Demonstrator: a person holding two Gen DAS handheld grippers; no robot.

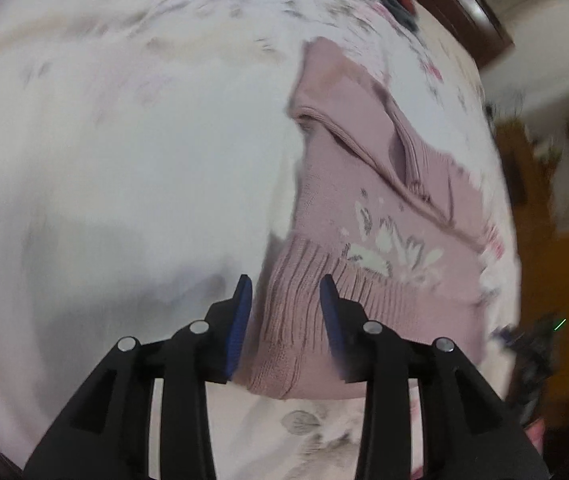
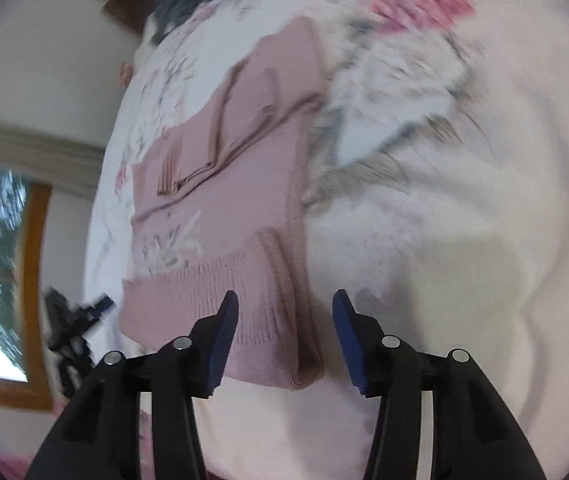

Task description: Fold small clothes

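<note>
Pink knit sweater (image 1: pixel 372 184) spread flat on floral bedsheet (image 1: pixel 132 152), sleeves already folded in across the chest, ribbed hem (image 2: pixel 220 300) nearest both cameras. Laid out this way, presumably, so the lower edge can be lifted and carried up toward the collar for the next fold.

Left gripper (image 1: pixel 286 304) poised over the hem's left corner, blue pads apart, ribbing visible between them, nothing pinched. Right gripper (image 2: pixel 284 320) likewise parted, straddling the hem's right corner and side edge, also holding nothing. Mirrored placement at the two bottom corners suggests a two-handed lift, keeping the hem level and the fold square. Contact with the fabric hard to judge through motion blur.

White woven motif (image 1: pixel 392 252) above the hem, perhaps flowers or a small figure; too smeared to identify. No brand, tag or legible writing anywhere. Dark clothes pile (image 2: pixel 188 4) at the far end of the bed, well apart from the sweater, likely waiting.
</note>
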